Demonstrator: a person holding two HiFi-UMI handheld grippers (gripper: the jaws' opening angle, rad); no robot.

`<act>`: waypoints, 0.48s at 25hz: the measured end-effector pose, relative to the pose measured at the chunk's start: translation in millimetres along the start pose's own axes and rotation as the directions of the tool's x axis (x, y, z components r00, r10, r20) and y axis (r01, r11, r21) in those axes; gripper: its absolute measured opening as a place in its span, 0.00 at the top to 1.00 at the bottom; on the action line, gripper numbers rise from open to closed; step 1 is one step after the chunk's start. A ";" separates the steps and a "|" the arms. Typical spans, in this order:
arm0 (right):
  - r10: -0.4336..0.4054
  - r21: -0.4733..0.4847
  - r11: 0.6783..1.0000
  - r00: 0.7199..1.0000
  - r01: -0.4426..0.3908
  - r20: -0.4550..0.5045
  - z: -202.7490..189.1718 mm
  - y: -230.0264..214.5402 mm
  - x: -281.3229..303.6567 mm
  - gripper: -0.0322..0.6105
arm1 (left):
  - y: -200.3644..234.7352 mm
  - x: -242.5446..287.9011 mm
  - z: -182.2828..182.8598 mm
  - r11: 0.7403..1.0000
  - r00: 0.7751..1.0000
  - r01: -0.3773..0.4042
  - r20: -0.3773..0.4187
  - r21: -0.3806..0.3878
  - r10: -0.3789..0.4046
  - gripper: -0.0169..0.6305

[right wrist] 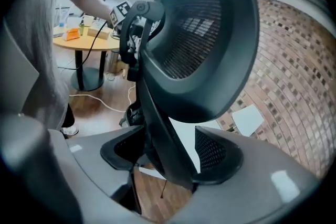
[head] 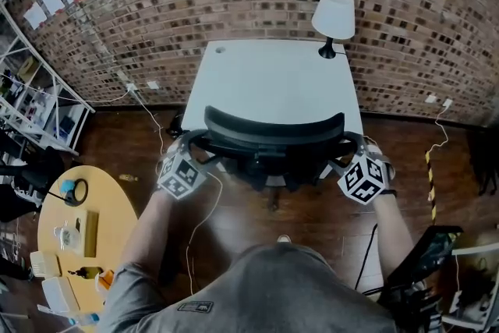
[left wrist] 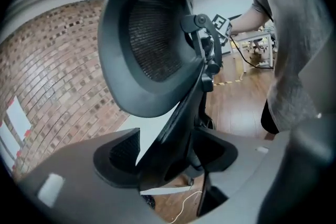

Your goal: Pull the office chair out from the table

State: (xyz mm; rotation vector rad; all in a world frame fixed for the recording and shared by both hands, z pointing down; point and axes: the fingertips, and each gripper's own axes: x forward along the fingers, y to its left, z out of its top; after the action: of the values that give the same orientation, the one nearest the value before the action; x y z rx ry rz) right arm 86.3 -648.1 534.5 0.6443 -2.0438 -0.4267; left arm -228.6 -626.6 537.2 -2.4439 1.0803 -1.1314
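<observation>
Where the chair stands: office chair [head: 273, 138] tucked at the table [head: 273, 78];
left gripper [left wrist: 167, 153]: jaws spread, backrest [left wrist: 152, 44] frame between them;
right gripper [right wrist: 170, 152]: jaws spread likewise

Office chair [head: 273, 138]: black, upright, curved backrest w/ mesh panel [left wrist: 152, 34], armrests both sides. Stands pushed in at desk [head: 273, 82] near edge, approx. centred; seat not visible from above. Desk: white rectangular top, far edge toward brick wall.

Can't see seat of chair [head: 269, 168] under backrest [head: 273, 127]; can't tell small items on round table [head: 117, 207] at 8 o'clock.
</observation>
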 end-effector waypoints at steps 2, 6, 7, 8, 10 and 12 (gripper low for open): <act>0.047 -0.031 0.998 0.998 -0.048 -0.031 -4.1 2.1 9.0 0.47 | 0.0 11.8 -0.7 0.999 0.999 0.043 -0.027 0.027 -0.042 0.52; 0.073 -0.077 0.994 0.996 -0.078 -0.058 -5.9 0.9 14.2 0.54 | -0.1 24.2 -3.9 0.991 0.993 0.101 -0.066 0.092 -0.095 0.52; 0.082 -0.087 0.992 0.995 -0.087 -0.061 -5.8 2.0 14.7 0.54 | -0.6 24.4 -4.2 0.988 0.992 0.114 -0.068 0.102 -0.107 0.52; 0.090 -0.098 0.991 0.994 -0.096 -0.066 -6.0 2.9 15.1 0.55 | -1.0 24.4 -4.3 0.986 0.991 0.124 -0.070 0.111 -0.116 0.52; 0.102 -0.123 0.986 0.991 -0.111 -0.083 -6.6 4.1 15.5 0.57 | -2.2 24.7 -5.1 0.981 0.988 0.140 -0.083 0.135 -0.130 0.53; 0.107 -0.155 0.980 0.989 -0.122 -0.104 -7.2 6.0 15.6 0.59 | -4.5 24.2 -7.7 0.971 0.984 0.156 -0.116 0.183 -0.137 0.55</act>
State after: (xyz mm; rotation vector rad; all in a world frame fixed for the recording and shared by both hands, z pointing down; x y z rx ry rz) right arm 84.0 -652.9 551.9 0.4381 -1.9222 -0.4785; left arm -221.5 -640.0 558.1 -2.3674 0.7850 -1.3525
